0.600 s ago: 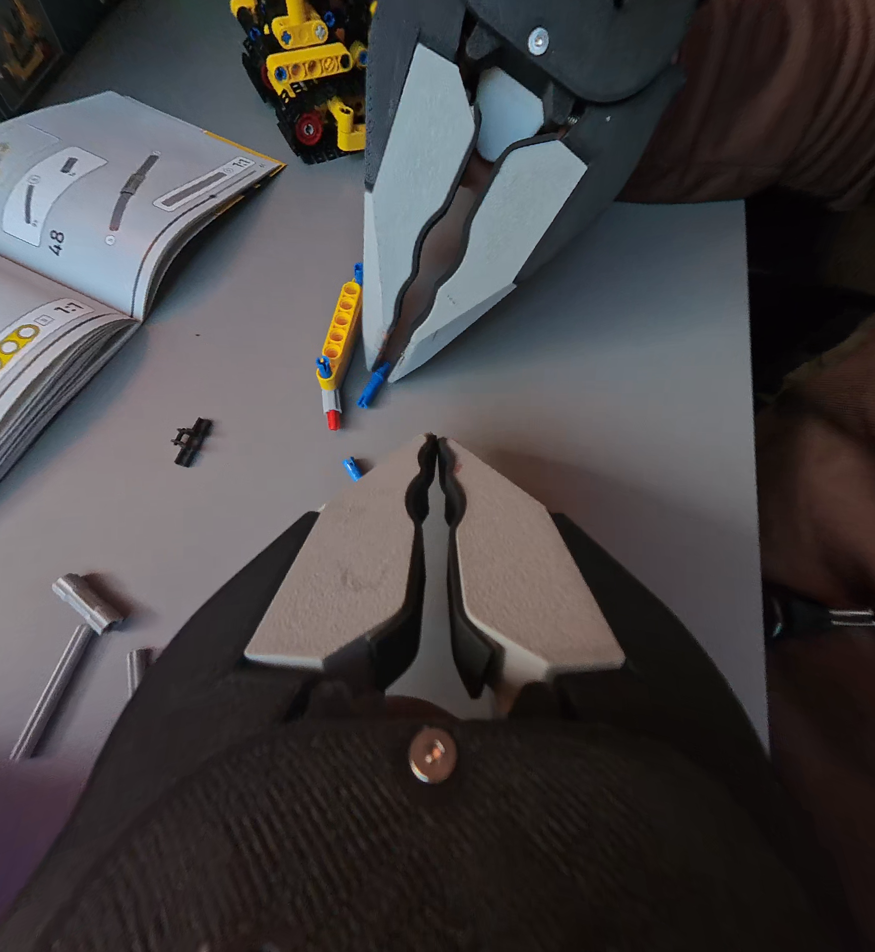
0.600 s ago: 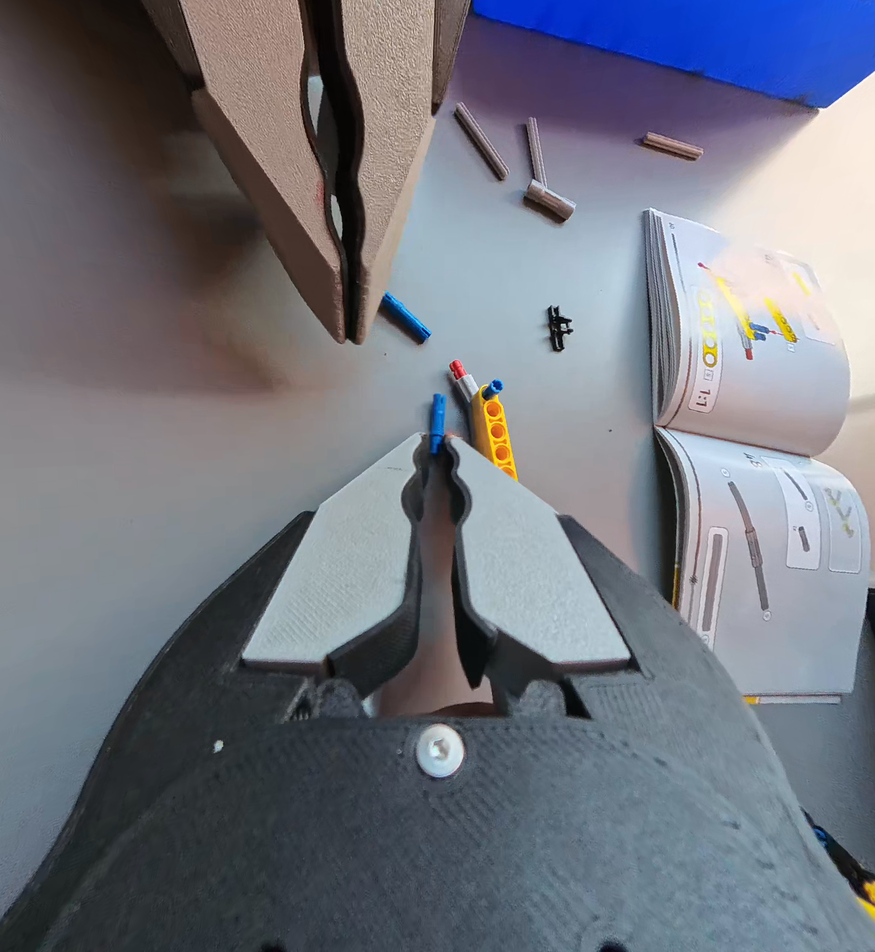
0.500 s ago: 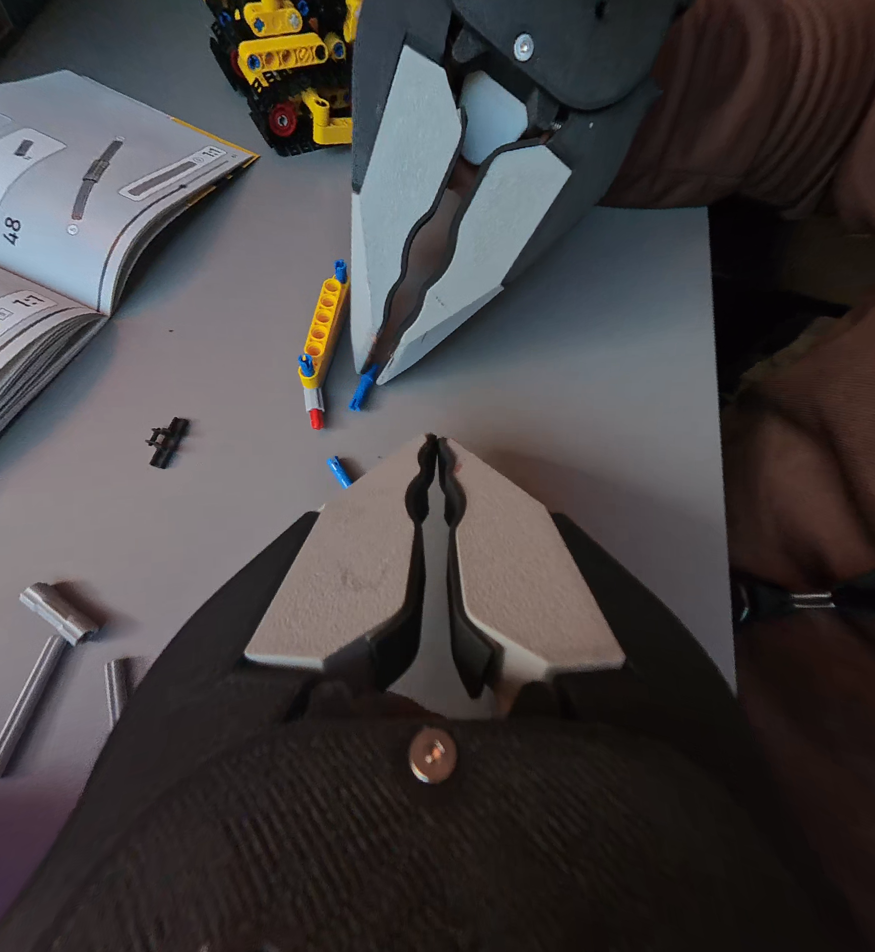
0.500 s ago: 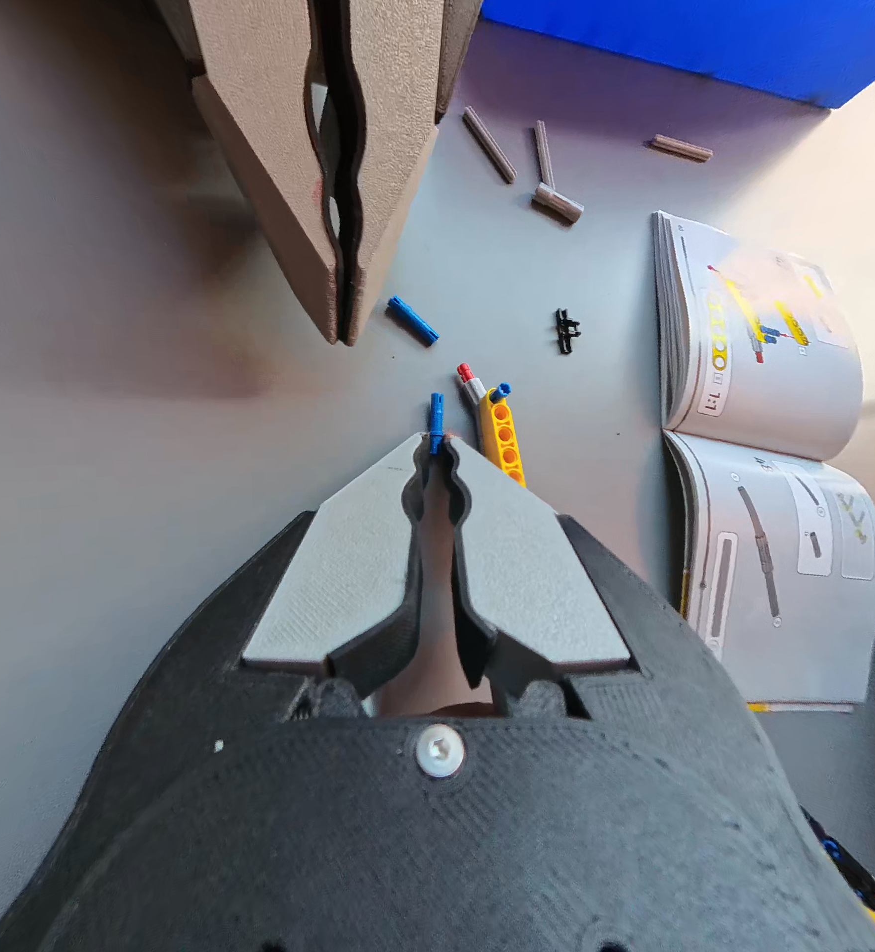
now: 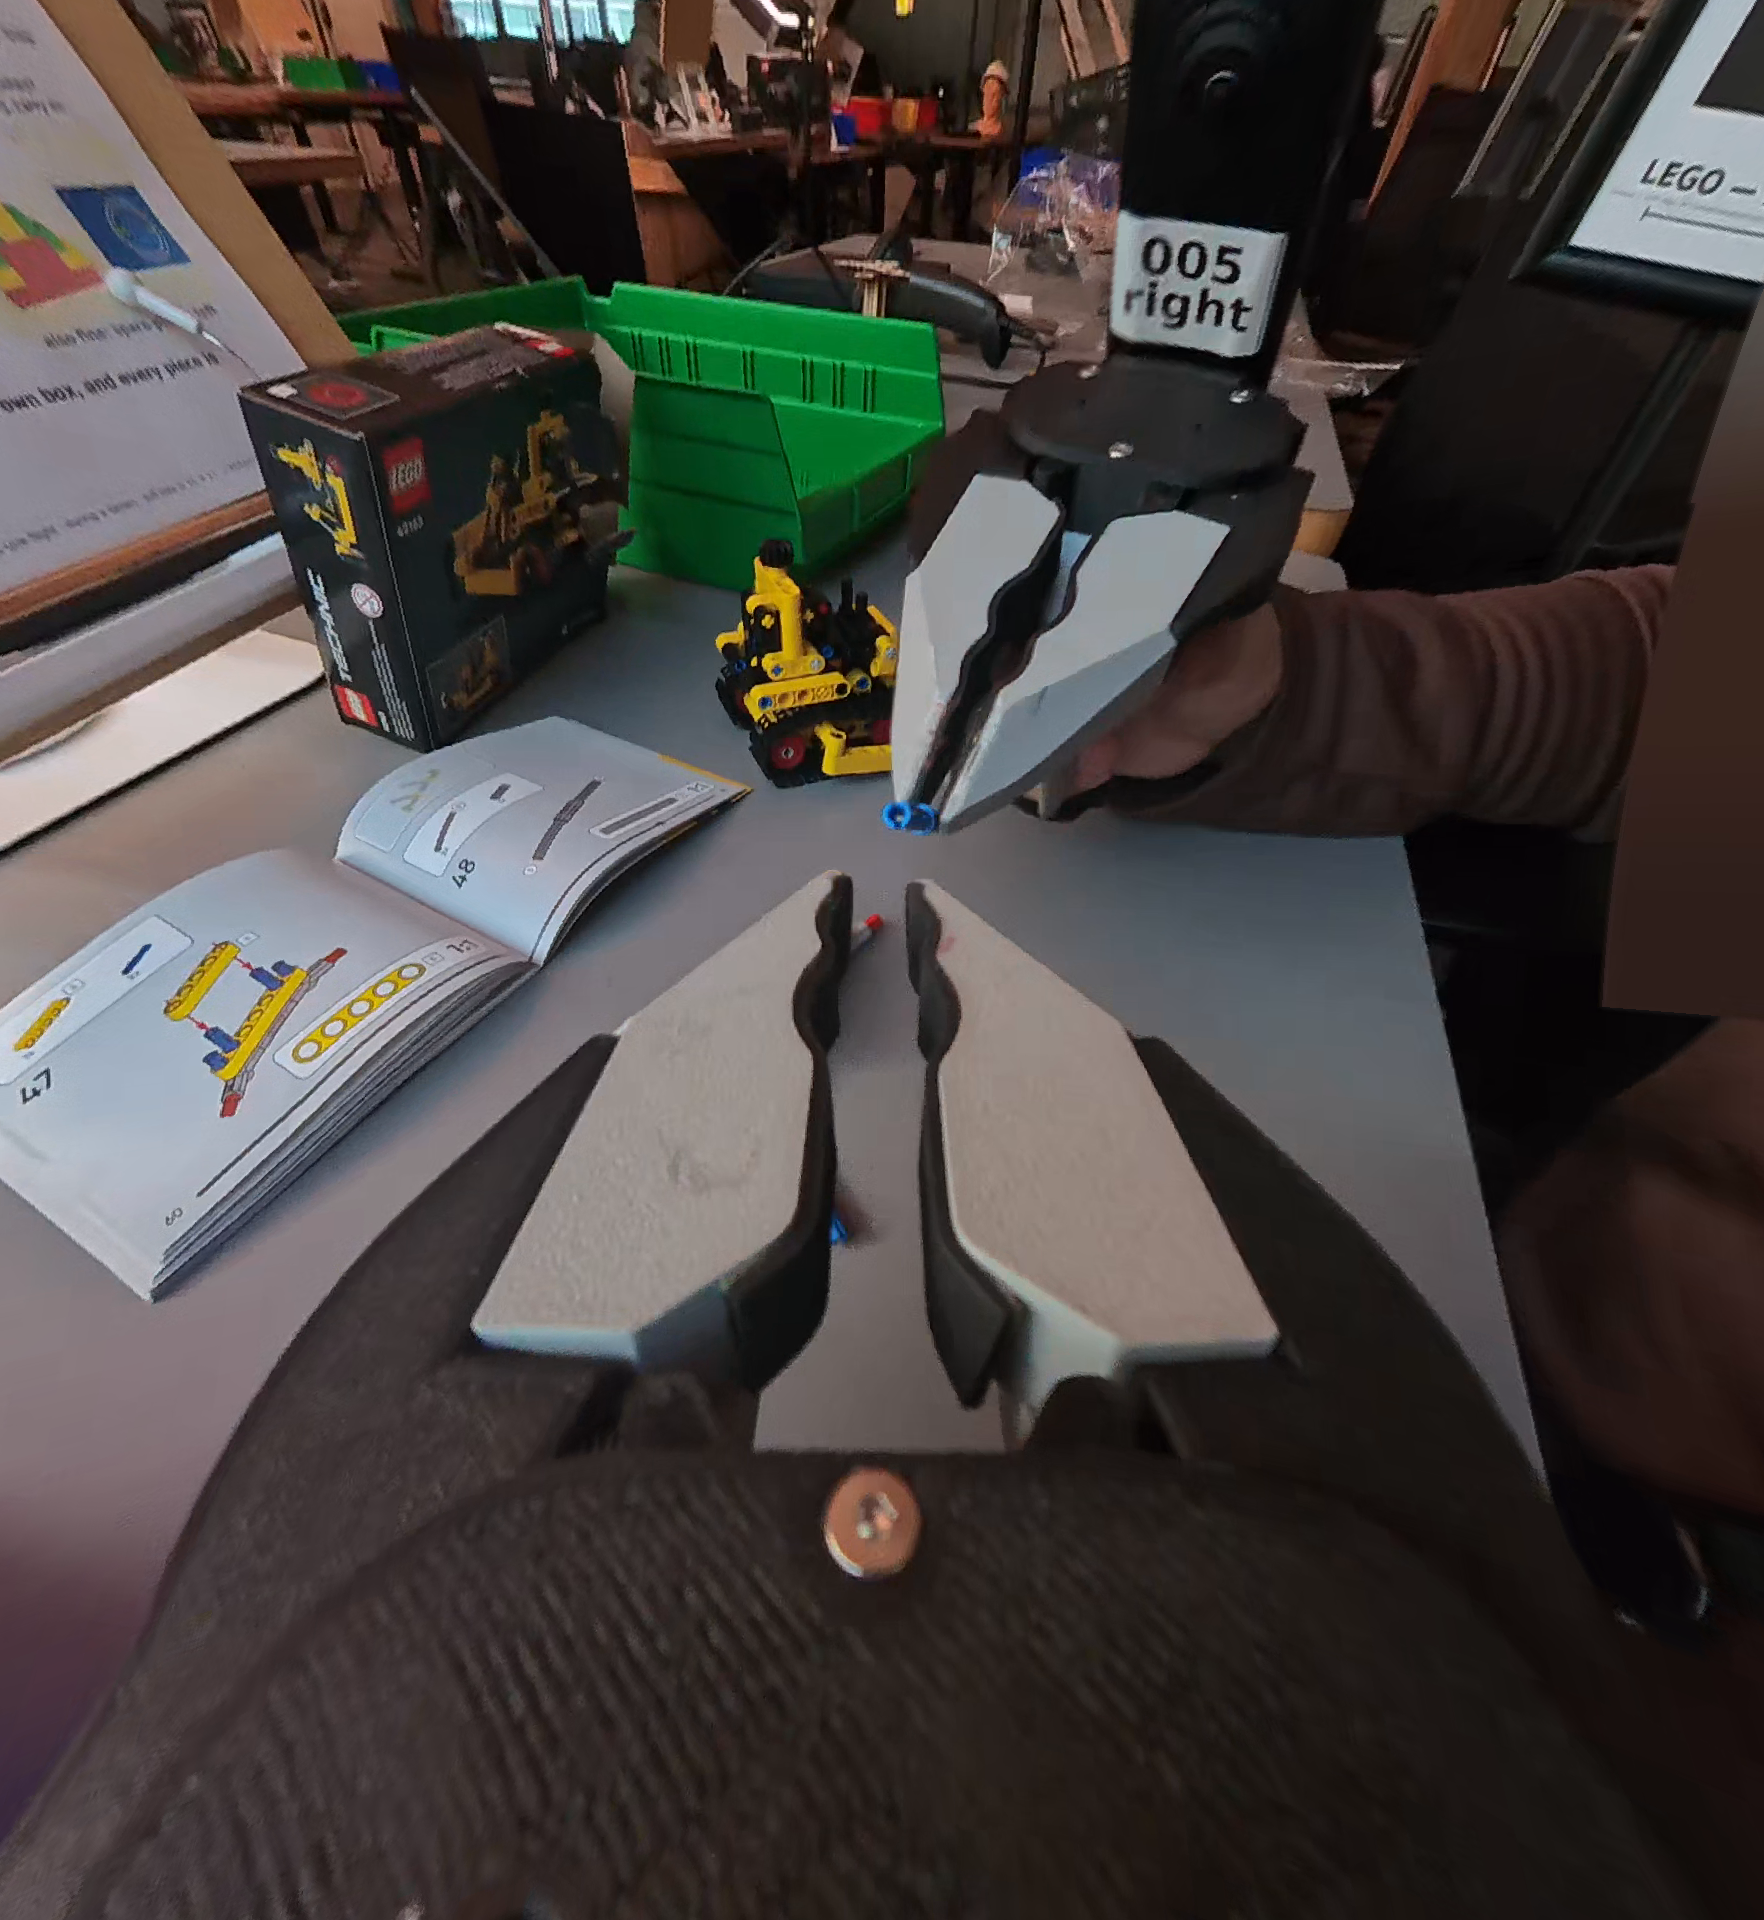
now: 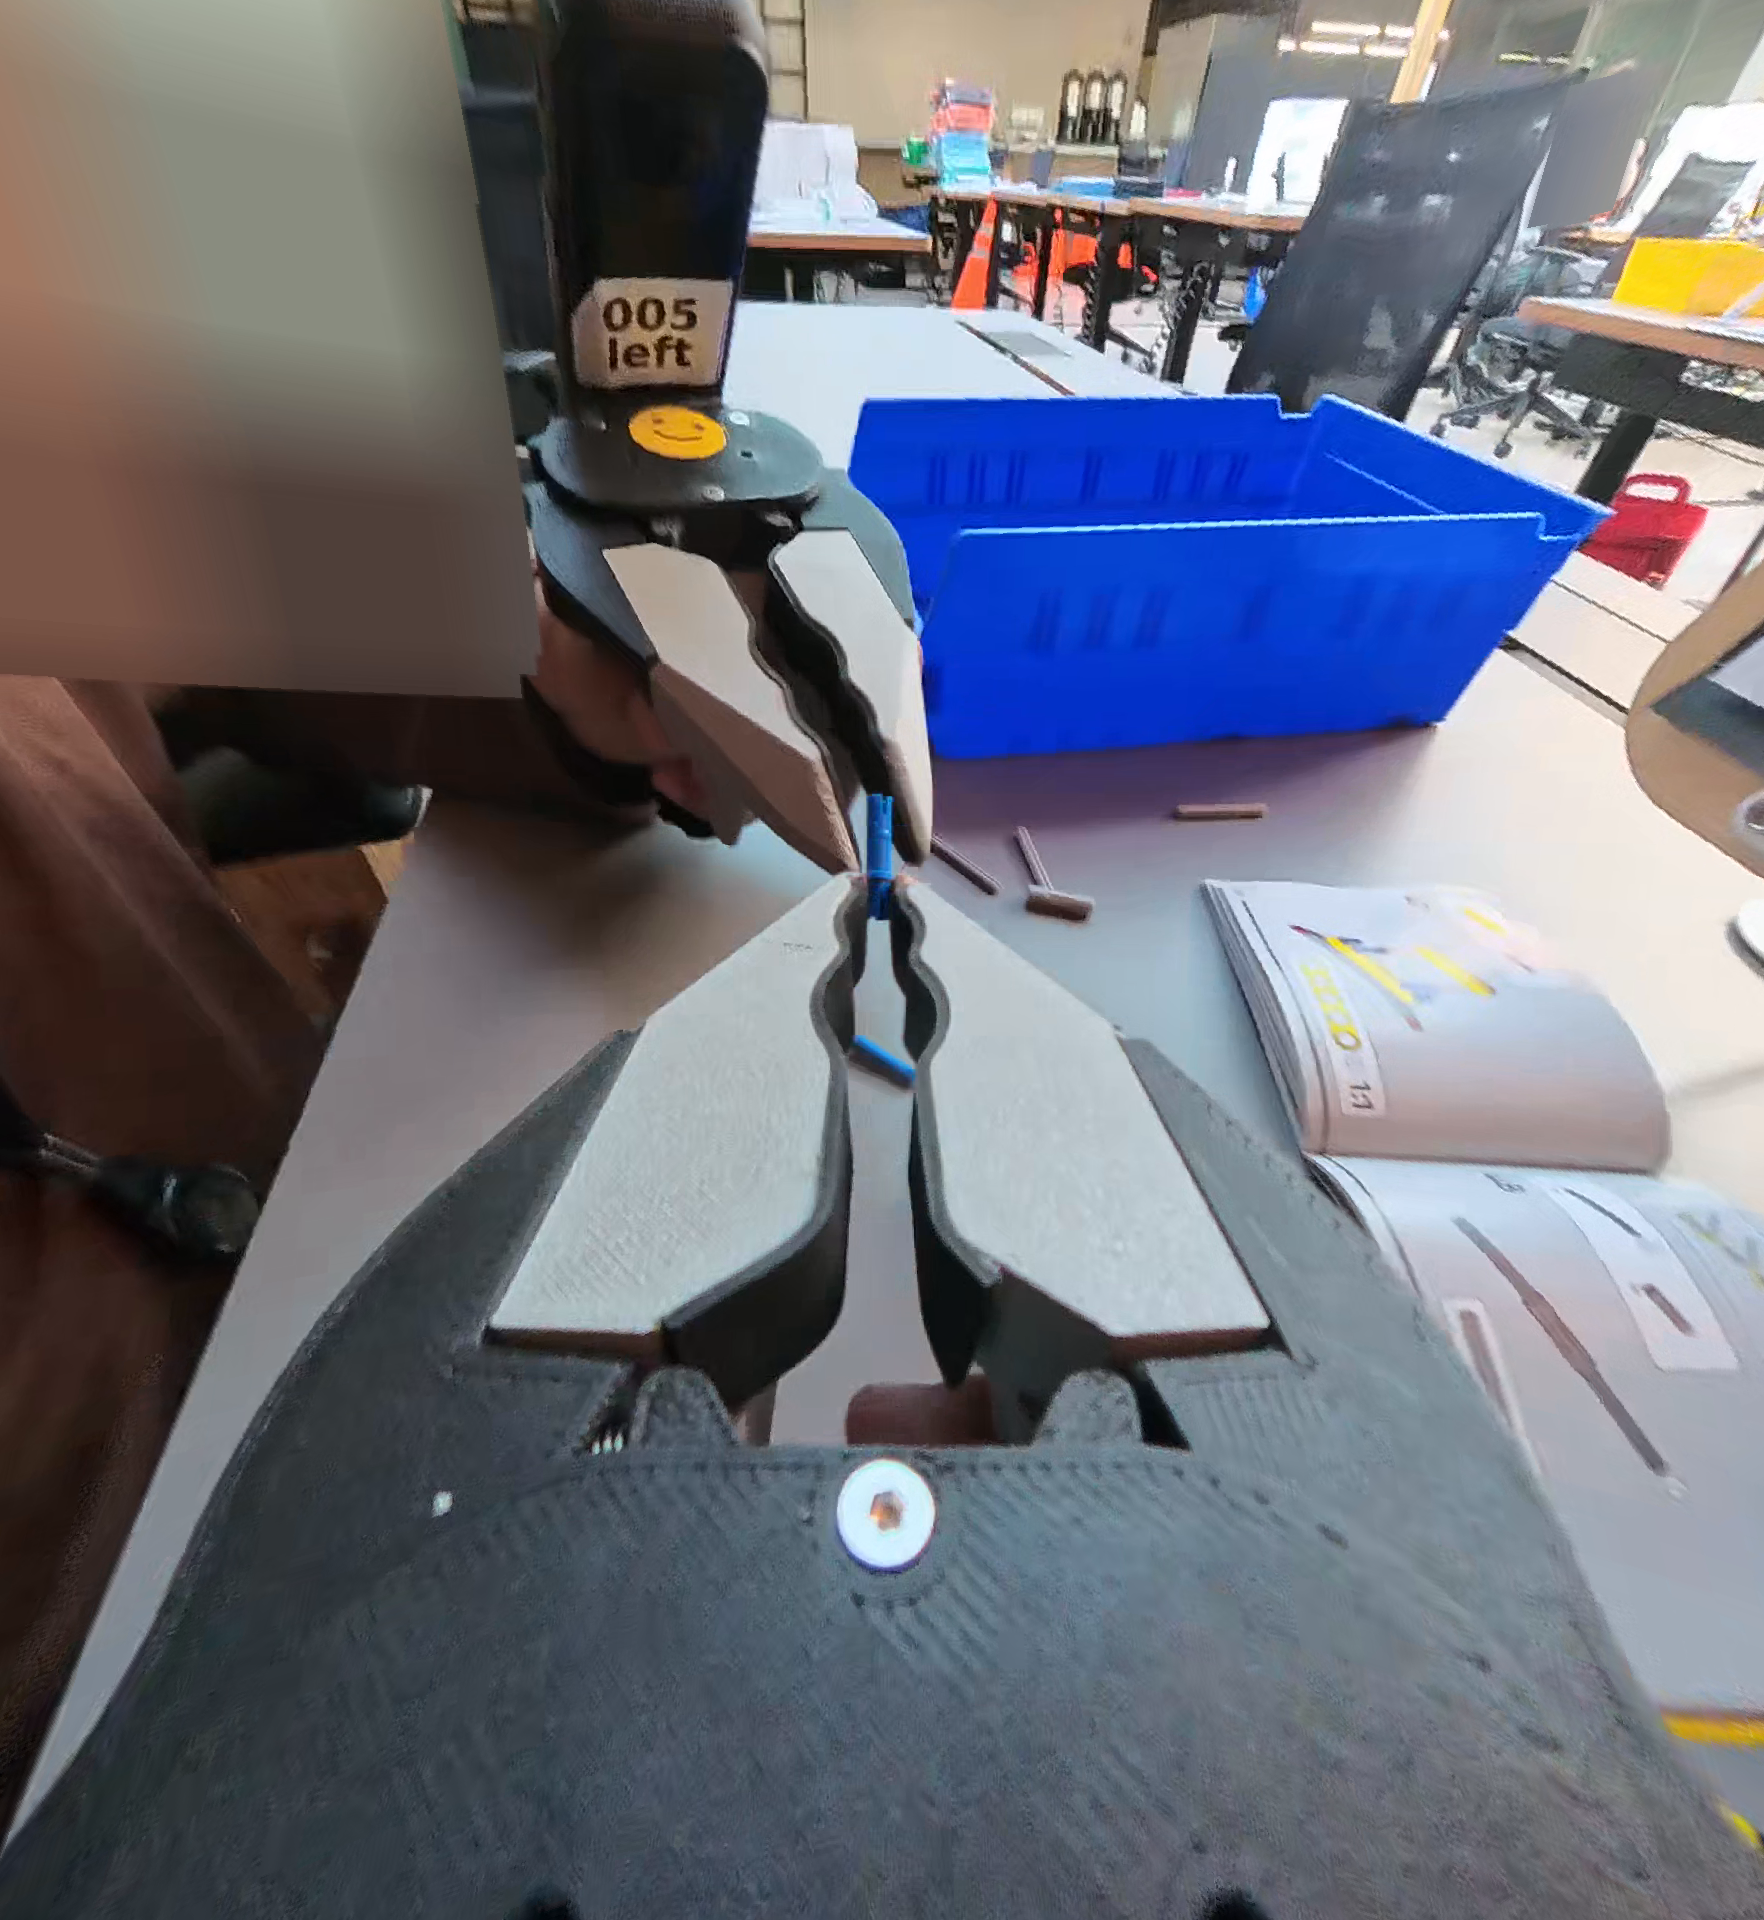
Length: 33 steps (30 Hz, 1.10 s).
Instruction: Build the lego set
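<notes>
Grey tabletop (image 5: 1221, 997) in an open workshop; we see rows of benches and chairs behind it. From the left in the left wrist view we log a slanted poster board (image 5: 47, 312), a dark set box (image 5: 431, 530) standing upright, and a green bin (image 5: 774, 436) behind it. An instruction booklet (image 5: 265, 997) lies open in front of the box. The part-built yellow and black vehicle (image 5: 805, 675) stands between booklet and right gripper (image 5: 925, 816).

We note the right gripper is clamped on a blue pin (image 6: 878, 883), which sticks out past its tips. The left gripper (image 5: 873, 904) has its fingers slightly parted with nothing between them. A red-tipped piece (image 5: 870, 927) shows on the table through that gap. In the right wrist view, the pin's end reaches into the left gripper's fingertips. Whether it touches them we cannot tell. A second blue pin (image 6: 883, 1060) lies on the table below. Grey rods (image 6: 1039, 883) lie loose beyond, and a blue bin (image 6: 1221, 582) stands behind them.

Against the frames half a second ago, both cameras have tilted up from looking down at the table to looking across it. The pin is off the table now. The left gripper, closed then, has opened a little.
</notes>
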Available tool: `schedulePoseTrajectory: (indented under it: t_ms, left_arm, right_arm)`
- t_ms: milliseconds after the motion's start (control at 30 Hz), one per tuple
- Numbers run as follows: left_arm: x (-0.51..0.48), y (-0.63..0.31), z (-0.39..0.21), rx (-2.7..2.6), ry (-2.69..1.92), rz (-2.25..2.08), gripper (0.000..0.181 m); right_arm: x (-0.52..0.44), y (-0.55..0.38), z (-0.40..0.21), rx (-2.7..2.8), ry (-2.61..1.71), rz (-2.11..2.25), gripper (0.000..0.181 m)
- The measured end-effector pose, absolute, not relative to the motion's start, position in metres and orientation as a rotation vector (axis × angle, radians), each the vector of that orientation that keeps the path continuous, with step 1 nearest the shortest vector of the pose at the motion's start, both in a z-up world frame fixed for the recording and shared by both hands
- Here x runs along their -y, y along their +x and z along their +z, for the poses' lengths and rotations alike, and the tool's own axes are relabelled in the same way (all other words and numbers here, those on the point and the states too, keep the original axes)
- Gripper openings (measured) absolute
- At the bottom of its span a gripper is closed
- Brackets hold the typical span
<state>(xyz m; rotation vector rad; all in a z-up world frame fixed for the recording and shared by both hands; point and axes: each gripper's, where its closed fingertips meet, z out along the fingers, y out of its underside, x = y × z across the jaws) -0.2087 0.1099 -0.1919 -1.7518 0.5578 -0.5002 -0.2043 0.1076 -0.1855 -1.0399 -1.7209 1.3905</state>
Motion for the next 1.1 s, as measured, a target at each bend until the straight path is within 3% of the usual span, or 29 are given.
schedulePoseTrajectory:
  t_ms: [733,867,1000,1100]
  left_arm:
    - [-0.106,-0.198,-0.201,-0.605,-1.787,-0.569,0.001]
    - [-0.108,-0.202,-0.203,-0.598,-1.798,-0.537,0.001]
    - [-0.107,-0.198,-0.202,-0.614,-1.796,-0.548,0.001]
    - [-0.107,-0.198,-0.201,-0.614,-1.787,-0.546,0.001]
  right_arm:
    - [-0.097,-0.209,-0.215,1.861,-1.1,1.345,0.0]
    - [-0.11,-0.206,-0.203,1.779,-1.157,1.422,0.015]
    - [-0.107,-0.203,-0.194,1.748,-1.12,1.49,0.0]
    - [-0.101,-0.203,-0.196,1.768,-1.117,1.49,0.001]
